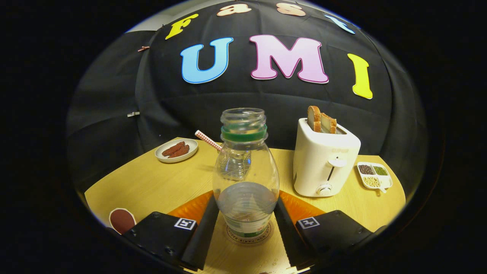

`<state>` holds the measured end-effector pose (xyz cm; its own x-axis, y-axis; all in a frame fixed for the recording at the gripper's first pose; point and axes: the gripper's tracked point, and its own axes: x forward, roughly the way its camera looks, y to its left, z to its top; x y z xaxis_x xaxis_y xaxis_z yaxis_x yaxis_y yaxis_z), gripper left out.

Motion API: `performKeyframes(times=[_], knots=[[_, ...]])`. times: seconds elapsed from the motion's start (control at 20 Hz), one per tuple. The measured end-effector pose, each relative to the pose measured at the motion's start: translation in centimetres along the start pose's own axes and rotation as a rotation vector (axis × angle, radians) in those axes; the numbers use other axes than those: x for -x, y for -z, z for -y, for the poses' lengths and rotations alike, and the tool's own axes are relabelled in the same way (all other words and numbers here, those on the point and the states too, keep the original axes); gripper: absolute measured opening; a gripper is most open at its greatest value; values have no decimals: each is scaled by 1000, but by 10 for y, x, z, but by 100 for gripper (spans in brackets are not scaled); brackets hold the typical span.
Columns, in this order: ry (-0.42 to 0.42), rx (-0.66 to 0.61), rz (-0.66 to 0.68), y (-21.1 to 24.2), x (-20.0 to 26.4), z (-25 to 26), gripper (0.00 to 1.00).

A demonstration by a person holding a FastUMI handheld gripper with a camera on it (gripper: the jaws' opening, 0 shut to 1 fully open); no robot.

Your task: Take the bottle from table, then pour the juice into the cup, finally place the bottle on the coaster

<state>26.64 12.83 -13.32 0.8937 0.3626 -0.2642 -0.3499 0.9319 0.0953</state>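
A clear plastic bottle [245, 179] with a green neck ring and no cap stands upright between my fingers. It is about a third full of pale liquid. Its base rests on a round wooden coaster [266, 236] with lettering around the rim. My gripper [246, 213] is shut on the bottle, with the left finger [203, 232] and the right finger [286, 232] pressed against its lower sides. Directly beyond the bottle, and seen partly through it, a clear cup [234, 164] holds a red-and-white straw [207, 140].
A white toaster [323, 160] holding two bread slices stands beyond my right finger. Past it lies a small divided dish of beans [374, 175]. A plate of sausages [177, 150] sits at the table's far left. A dark red round object [121, 220] lies beside my left finger.
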Motion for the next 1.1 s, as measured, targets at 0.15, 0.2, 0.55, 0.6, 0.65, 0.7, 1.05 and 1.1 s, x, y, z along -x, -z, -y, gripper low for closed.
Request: performKeyframes(times=[0.15,0.2,0.55,0.6,0.65,0.7,1.05,1.1], knots=[[9,14,13,-6,6,1,100],[3,12,10,-7,9,-1,99],[24,51,-7,-12,48,1,99],[29,49,-2,-17,56,2,100],[38,44,8,-23,64,3,99],[45,40,18,-31,73,4,98],[115,-25,95,-94,146,2,98],[135,-12,112,-103,156,5,98]])
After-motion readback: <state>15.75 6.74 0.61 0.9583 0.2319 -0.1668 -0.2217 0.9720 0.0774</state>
